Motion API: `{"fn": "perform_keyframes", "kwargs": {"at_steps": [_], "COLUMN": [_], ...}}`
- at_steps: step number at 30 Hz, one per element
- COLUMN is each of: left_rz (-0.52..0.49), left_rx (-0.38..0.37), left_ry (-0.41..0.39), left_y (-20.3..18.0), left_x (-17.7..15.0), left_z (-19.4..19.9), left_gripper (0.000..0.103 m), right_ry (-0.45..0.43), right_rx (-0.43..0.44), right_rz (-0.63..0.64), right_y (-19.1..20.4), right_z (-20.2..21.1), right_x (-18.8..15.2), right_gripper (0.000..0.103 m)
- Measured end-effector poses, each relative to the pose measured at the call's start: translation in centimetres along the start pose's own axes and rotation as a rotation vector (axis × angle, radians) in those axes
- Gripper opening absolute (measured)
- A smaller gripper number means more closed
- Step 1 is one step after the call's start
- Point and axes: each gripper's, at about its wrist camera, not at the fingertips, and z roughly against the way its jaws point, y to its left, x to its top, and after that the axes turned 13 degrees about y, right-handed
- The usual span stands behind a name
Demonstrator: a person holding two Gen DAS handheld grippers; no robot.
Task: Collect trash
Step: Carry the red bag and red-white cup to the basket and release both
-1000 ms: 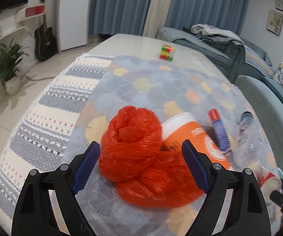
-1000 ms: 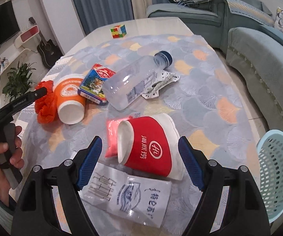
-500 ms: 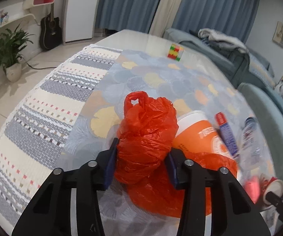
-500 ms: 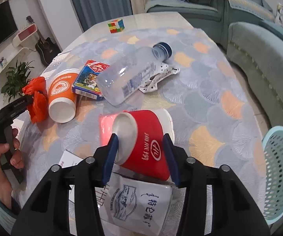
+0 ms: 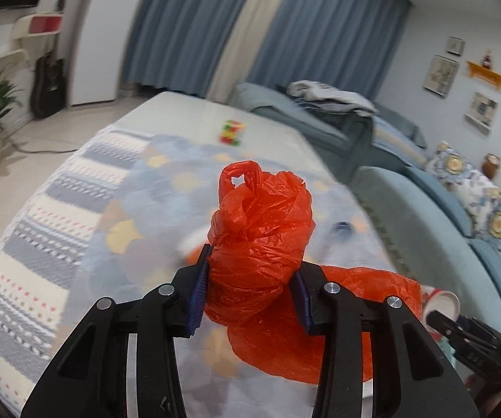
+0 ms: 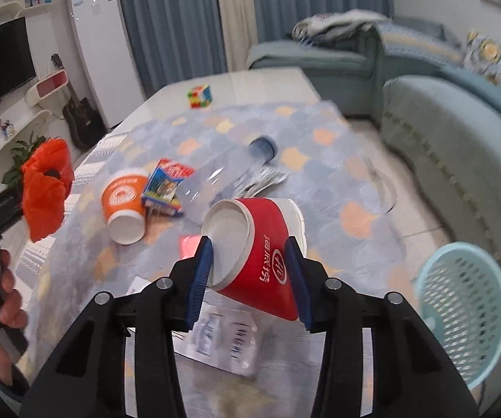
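Fingers of the left gripper pinch a knotted orange plastic bag, its blue pads squeezing the bundle above the bench on the left. The right gripper has just been closing and now clamps a red paper cup lying on its side, mouth turned left, over a white printed packet. Farther off lie an orange cup, a small box and a clear bottle. A pale blue basket stands on the floor at right.
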Motion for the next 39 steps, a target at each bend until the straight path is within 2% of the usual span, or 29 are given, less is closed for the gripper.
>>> {"fn": "perform_keyframes", "kwargs": {"at_steps": [5, 7, 10, 15, 19, 22, 27, 31, 39], "left_rz": [-0.072, -0.107, -0.183, -0.261, -0.332, -0.380, -0.396, -0.403, -0.483], "left_rx": [-0.067, -0.097, -0.133, -0.215, -0.242, -0.255, -0.274, -0.271, -0.249], "left_ry": [0.002, 0.007, 0.030, 0.066, 0.088, 0.114, 0.180, 0.244, 0.353], "left_y": [-5.1, -7.9, -12.8, -20.5, -26.6, -30.5, -34.1, -35.3, -36.6], "left_x": [-0.5, -0.7, -0.9, -1.5, -2.2, -3.7, -6.1, -8.3, -11.9], "left_z": [0.7, 0.6, -0.1, -1.5, -2.9, -4.2, -7.1, -10.0, -14.1], "left_gripper": [0.039, 0.039, 0.039, 0.039, 0.039, 0.039, 0.039, 0.039, 0.042], "right_ry": [-0.065, -0.092, -0.130, -0.148, -0.136, -0.123, -0.088, -0.070, 0.015], "right_rx": [-0.056, -0.113, -0.154, -0.196, -0.220, -0.200, -0.215, -0.198, -0.188], "right_rz": [-0.056, -0.073, -0.118, -0.226, -0.329, -0.405, -0.491, -0.540, -0.598], "right_y": [-2.9, -4.4, -7.0, -12.5, -17.5, -20.8, -25.0, -27.4, -29.4], "right_z": [3.6, 5.3, 7.6, 9.9, 10.7, 10.8, 10.2, 9.0, 5.1], "right_x": [-1.2, -1.7, -2.5, -3.9, -5.7, -7.1, -9.8, -11.7, -13.9], "right_gripper": [0.040, 0.040, 0.040, 0.041, 0.042, 0.042, 0.043, 0.042, 0.040]}}
